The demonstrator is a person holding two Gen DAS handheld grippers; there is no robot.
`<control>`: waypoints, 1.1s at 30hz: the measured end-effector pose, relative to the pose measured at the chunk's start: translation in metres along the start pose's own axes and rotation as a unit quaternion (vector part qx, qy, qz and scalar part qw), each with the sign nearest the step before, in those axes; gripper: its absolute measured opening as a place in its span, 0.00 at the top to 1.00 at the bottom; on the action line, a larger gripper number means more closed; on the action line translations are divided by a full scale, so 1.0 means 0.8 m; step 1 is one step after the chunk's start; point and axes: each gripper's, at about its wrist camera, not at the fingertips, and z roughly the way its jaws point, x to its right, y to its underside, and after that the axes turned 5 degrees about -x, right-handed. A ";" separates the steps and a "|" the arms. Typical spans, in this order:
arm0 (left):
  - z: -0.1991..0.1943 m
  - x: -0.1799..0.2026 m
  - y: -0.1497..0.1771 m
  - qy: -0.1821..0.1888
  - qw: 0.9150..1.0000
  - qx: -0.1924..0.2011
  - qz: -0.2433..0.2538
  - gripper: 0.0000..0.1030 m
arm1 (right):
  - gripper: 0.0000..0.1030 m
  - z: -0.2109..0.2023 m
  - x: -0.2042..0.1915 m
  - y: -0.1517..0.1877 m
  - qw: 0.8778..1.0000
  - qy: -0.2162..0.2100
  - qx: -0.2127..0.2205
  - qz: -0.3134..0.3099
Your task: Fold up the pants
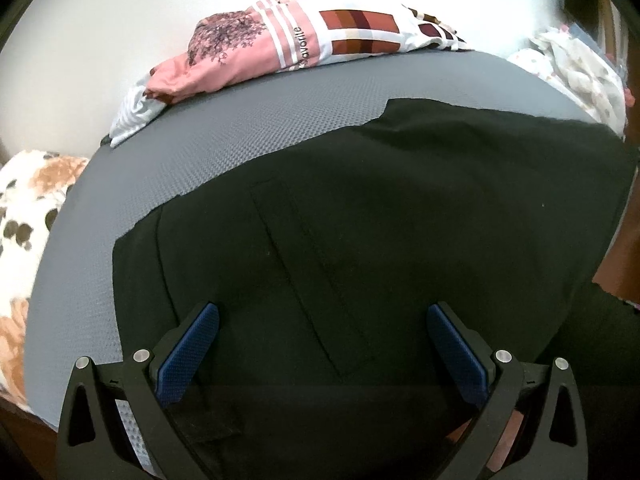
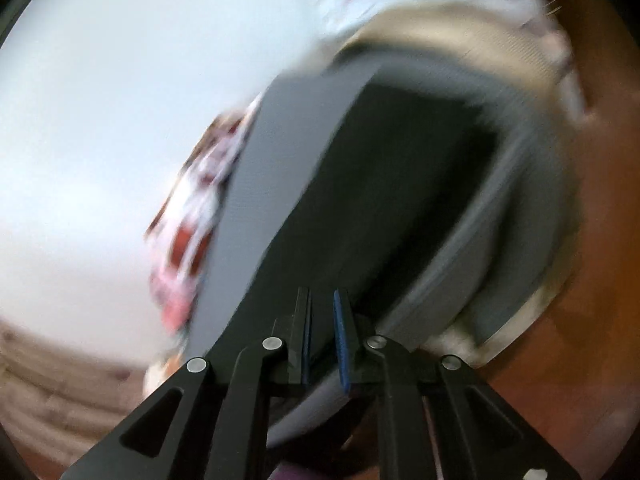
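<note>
Now flat on grey textured mat [image 1: 168, 168]: black fabric pants [image 1: 360, 220], spread for folding. Left gripper [image 1: 323, 344] spread wide above them, holding nothing. Right gripper [image 2: 322, 344] narrowly parted, apparently empty; blurred.

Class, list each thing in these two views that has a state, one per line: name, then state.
Black pants: spread flat on the grey mat, not held.
Left tool: wide open, over the pants.
Right tool: open a narrow gap, nothing gripped.
Pink patterned clothes: heaped at the mat's far edge.

pants [image 1: 360, 220] on mat [image 1: 200, 152] — clothes pile [image 1: 280, 40] behind
</note>
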 end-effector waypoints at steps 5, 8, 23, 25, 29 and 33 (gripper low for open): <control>0.001 -0.002 0.003 0.004 1.000 0.006 -0.006 0.00 | 0.87 0.100 -0.049 0.088 0.983 -0.097 -0.159 -0.001; 0.001 -0.001 0.004 0.004 1.000 0.007 -0.006 0.00 | 0.87 0.139 -0.059 0.112 0.977 -0.101 -0.190 -0.001; 0.001 -0.003 0.007 0.008 1.000 0.012 -0.006 0.00 | 0.79 0.172 -0.050 0.128 0.981 -0.044 -0.188 0.024; 0.001 -0.003 0.007 0.008 1.000 0.012 -0.006 0.00 | 0.76 0.172 -0.050 0.127 0.982 -0.048 -0.182 0.033; 0.000 -0.004 0.007 0.009 1.000 0.015 -0.008 0.00 | 0.73 0.174 -0.056 0.132 0.984 -0.049 -0.165 0.039; 0.000 -0.003 0.007 0.009 1.000 0.017 -0.008 0.00 | 0.93 0.181 -0.066 0.137 0.986 -0.021 -0.162 0.015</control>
